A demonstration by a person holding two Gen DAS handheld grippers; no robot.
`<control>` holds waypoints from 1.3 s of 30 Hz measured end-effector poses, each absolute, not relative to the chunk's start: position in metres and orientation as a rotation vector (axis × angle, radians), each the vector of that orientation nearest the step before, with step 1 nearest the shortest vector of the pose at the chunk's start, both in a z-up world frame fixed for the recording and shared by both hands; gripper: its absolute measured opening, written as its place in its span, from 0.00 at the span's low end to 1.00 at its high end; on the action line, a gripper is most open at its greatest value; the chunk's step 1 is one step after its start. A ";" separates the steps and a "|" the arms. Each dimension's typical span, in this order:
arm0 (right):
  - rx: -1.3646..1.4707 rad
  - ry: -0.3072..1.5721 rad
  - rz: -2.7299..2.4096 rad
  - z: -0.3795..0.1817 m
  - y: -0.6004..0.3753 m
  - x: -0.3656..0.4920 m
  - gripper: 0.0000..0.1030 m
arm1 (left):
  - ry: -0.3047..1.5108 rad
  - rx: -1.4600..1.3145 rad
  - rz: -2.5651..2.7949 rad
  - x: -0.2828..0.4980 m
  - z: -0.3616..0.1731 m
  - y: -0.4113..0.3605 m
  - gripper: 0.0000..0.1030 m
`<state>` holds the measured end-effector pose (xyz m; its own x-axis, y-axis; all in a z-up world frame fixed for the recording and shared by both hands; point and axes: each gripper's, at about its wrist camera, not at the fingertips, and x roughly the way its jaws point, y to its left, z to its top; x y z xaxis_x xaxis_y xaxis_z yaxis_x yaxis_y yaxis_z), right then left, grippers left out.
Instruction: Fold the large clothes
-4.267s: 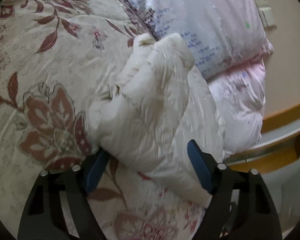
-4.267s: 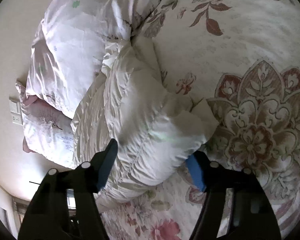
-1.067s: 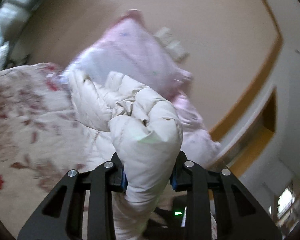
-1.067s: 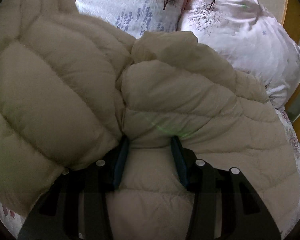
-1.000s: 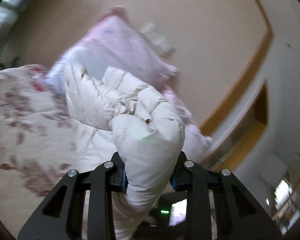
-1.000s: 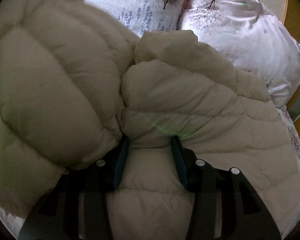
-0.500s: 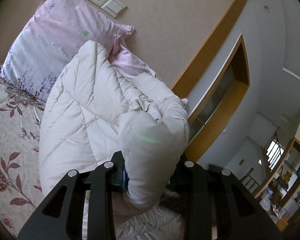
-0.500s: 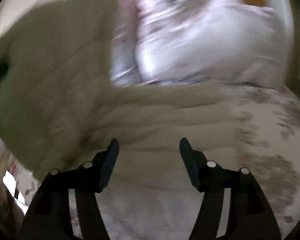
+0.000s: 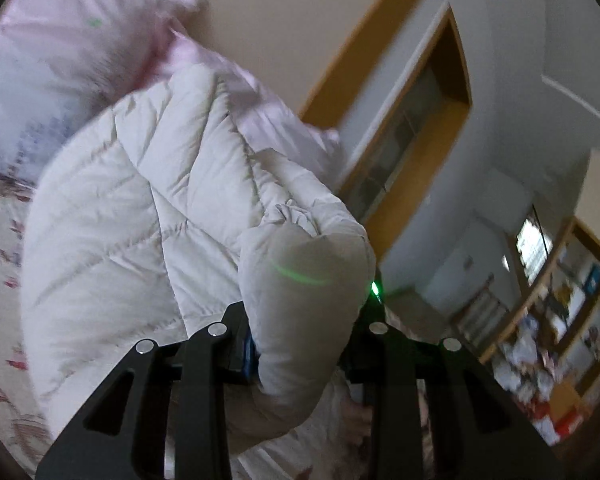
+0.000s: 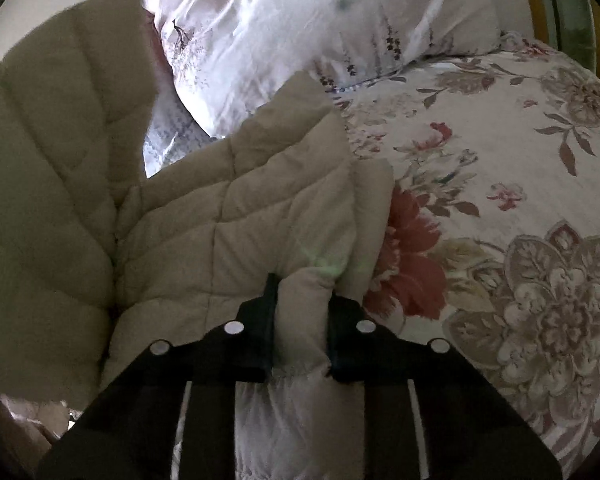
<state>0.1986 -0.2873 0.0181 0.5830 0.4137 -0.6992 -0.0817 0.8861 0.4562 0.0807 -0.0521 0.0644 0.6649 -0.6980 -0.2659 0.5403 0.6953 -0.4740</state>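
Note:
A cream quilted puffer jacket (image 9: 140,216) hangs lifted above the bed. My left gripper (image 9: 300,344) is shut on a thick puffy fold of it, which bulges out between the jaws. In the right wrist view the same jacket (image 10: 240,216) fills the left and centre. My right gripper (image 10: 302,312) is shut on a narrow fold near the jacket's edge, just above the floral bedspread (image 10: 500,184). The jacket hides most of both grippers' pads.
Two pale pink and white pillows (image 10: 284,28) lie against the headboard wall, also in the left wrist view (image 9: 48,64). A wood-trimmed recess (image 9: 420,128) and shelves (image 9: 560,312) lie beyond the bed on the right.
Half a second ago my right gripper was open over the jacket; now it is shut on a fold at the edge. My left gripper keeps its hold and has swung right.

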 end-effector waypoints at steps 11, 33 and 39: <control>0.413 0.927 0.303 0.008 -0.298 0.208 0.26 | 0.659 -0.256 -0.768 0.100 0.016 -0.100 0.31; 0.517 0.760 0.426 0.095 -0.331 0.204 0.62 | 0.767 0.030 -0.640 0.110 -0.010 -0.141 0.46; 0.447 0.814 0.434 0.093 -0.300 0.213 0.21 | 0.755 0.079 -0.630 0.112 -0.010 -0.146 0.49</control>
